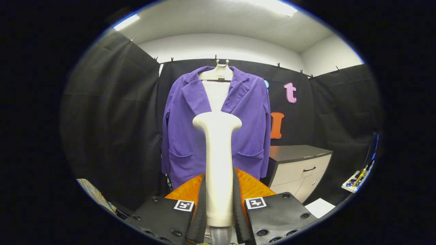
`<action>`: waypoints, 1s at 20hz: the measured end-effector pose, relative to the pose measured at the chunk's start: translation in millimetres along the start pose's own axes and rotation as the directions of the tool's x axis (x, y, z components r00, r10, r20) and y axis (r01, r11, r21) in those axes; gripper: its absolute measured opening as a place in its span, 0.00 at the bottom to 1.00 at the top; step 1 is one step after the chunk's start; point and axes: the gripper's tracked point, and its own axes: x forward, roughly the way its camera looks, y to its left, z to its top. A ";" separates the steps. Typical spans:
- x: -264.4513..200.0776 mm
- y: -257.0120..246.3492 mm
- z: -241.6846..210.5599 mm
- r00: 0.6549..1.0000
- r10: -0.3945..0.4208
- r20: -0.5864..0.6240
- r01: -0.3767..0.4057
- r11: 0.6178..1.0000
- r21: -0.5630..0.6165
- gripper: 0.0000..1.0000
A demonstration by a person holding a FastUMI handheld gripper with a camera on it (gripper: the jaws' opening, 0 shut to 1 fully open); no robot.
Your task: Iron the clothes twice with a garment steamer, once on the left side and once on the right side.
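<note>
Two ceiling strip lights (272,6) are washing the booth from overhead, one at about one o'clock burning out to pure white, the other at eleven o'clock glowing bluish. The purple jacket (190,129) is sitting evenly lit and fairly sharp, its folds casting only soft shadows. The pale steamer (218,163) is catching mild glare along its handle, with both gripper (219,217) fingers pressing on it. Black cloth walls are swallowing light and reading nearly featureless. Fisheye bending is curving the cabinet (299,166) at four o'clock, and detail is smearing toward the rim.
</note>
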 end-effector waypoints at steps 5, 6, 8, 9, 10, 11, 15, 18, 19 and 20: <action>-5.2 -40.7 29.6 0.999 -0.022 0.036 0.021 0.999 0.041 0.42; -5.3 -49.1 34.3 0.999 -0.026 0.043 0.025 0.999 0.036 0.42; -5.7 -62.2 40.6 0.998 -0.026 0.055 0.025 0.999 0.031 0.41; -6.4 -68.2 43.7 0.998 -0.021 0.057 0.019 0.999 0.030 0.41; -7.9 -73.9 46.5 0.998 -0.015 0.058 0.013 0.999 0.029 0.41; -9.3 -79.9 48.3 0.998 -0.009 0.058 0.007 1.000 0.027 0.41; -6.9 -97.3 51.3 0.998 0.018 0.063 -0.019 1.000 0.024 0.41; -4.5 -104.1 47.4 0.997 0.037 0.060 -0.039 0.999 0.032 0.41; -4.3 -106.1 45.8 0.997 0.040 0.059 -0.042 0.999 0.034 0.41; -4.1 -108.3 44.8 0.998 0.040 0.057 -0.042 0.999 0.034 0.41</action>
